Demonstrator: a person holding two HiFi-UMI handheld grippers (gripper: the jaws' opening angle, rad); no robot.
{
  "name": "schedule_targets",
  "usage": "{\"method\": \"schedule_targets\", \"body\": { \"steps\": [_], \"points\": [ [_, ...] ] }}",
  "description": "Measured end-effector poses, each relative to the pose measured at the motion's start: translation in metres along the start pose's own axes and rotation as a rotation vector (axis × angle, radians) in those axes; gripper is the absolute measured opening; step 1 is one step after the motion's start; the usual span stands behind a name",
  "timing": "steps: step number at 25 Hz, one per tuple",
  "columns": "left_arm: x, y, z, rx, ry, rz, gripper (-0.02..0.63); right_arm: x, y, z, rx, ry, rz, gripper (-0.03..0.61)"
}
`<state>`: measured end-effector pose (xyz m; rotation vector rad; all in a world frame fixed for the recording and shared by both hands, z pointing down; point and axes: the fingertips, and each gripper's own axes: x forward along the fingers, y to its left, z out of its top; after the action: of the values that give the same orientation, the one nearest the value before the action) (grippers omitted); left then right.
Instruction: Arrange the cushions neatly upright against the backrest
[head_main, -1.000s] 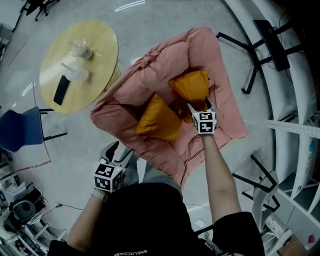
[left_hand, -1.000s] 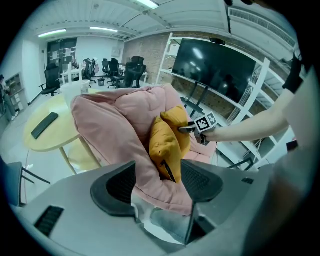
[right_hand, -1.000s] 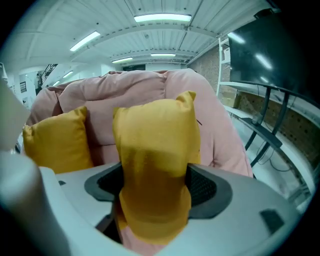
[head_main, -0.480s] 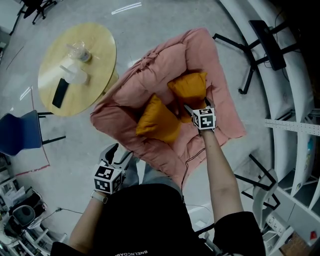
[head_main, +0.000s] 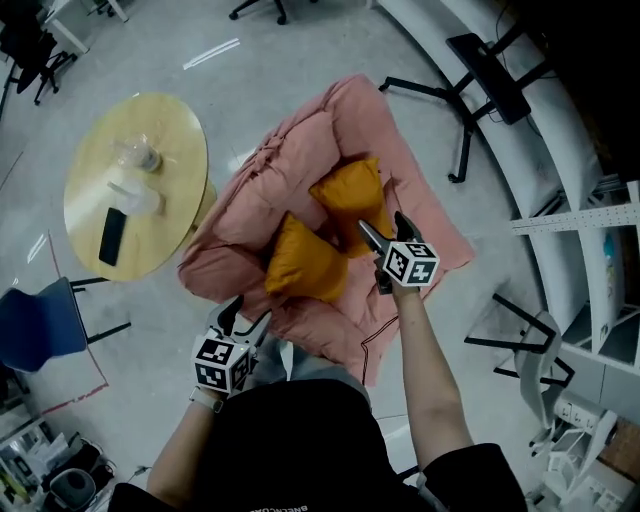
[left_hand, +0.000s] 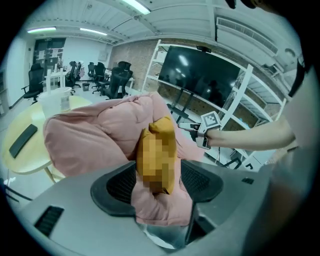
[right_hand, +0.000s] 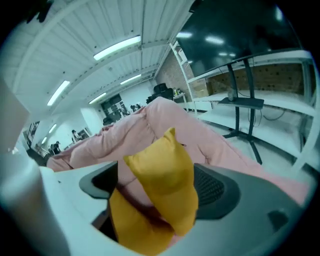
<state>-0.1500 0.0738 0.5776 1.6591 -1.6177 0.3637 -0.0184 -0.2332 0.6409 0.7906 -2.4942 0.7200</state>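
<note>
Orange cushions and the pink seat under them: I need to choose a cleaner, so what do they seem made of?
Near cushion and far cushion: likely matte woven fabric over soft filling; they dent and crease, with pointed sewn corners. Pink seat: probably matte cloth over loose padding, judging by puffy folds and stitched seams. The exact fibre cannot be told.

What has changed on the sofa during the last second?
The right gripper seems to have let go of the right cushion: its jaws have just been opening, and it rose and drew back; the cushion is still seen between them, untouched. That cushion, the left cushion and the sofa kept their places. The left gripper stayed open and empty near the front edge.
</note>
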Motion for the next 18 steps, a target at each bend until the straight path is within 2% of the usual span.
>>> {"method": "schedule_targets", "body": {
  "steps": [3, 4, 8, 12, 15, 18],
  "points": [
    [0.012, -0.001, 0.022, 0.015, -0.03, -0.075, 0.282, -0.025, 0.024, 0.003, 0.085, -0.046, 0.015, 0.46],
    [0.015, -0.004, 0.03, 0.019, -0.041, -0.105, 0.282, -0.035, 0.032, 0.003, 0.103, -0.061, 0.012, 0.432],
    [0.017, -0.034, 0.065, 0.065, -0.08, -0.224, 0.274, -0.095, 0.064, 0.009, 0.178, -0.148, 0.023, 0.248],
    [0.004, -0.078, 0.102, 0.141, -0.13, -0.363, 0.173, -0.163, 0.108, 0.025, 0.253, -0.269, 0.108, 0.179],
    [-0.005, -0.104, 0.121, 0.195, -0.164, -0.469, 0.092, -0.202, 0.137, 0.038, 0.229, -0.352, 0.098, 0.068],
    [-0.011, -0.136, 0.137, 0.263, -0.209, -0.542, 0.033, -0.238, 0.153, 0.051, 0.179, -0.426, 0.057, 0.018]
  ]
}}
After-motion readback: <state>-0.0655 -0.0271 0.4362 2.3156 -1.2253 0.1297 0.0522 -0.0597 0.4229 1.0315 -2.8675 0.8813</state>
